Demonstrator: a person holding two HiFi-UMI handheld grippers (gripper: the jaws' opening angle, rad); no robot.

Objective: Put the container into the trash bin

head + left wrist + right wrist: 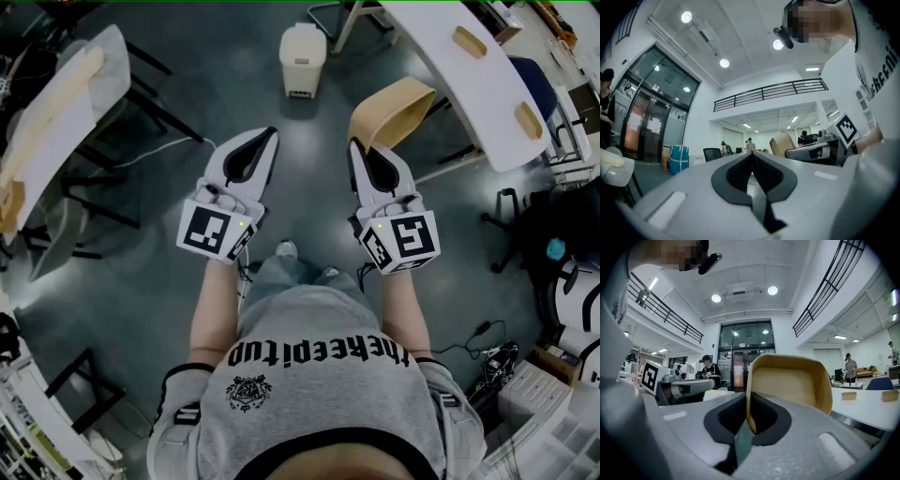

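the right tongs (360, 146) were clamped on one wall of the tan container (394, 108). the right gripper view showed the wall's edge seated between the dark pads (726, 420). the rest of the container projected ahead and to the right of the jaw tips. a single-wall grip of this kind left the body free of the tongs. judged purpose: the container could drop clear once the jaws parted. the container was tipped on its side, and its visible interior appeared bare, so spillage looked unlikely.

the left tongs (271, 133) were closed, jaw tip against jaw tip, with nothing between them. they were held level with the right tongs and just beside them, apart from the container. judged purpose: a parked position, since one pair of tongs was enough to carry a light, empty container.

the trash bin (303, 58) stood on the floor (309, 178) ahead of both tongs, roughly on the line between them and well apart from the container. its lid appeared to be down, although this could not be confirmed from above. a white table (469, 75) lay to the right of the right tongs, beyond the container.

judged stage: carry in progress, container not yet over the bin. the next move called for an approach to the bin and a means of opening the lid.
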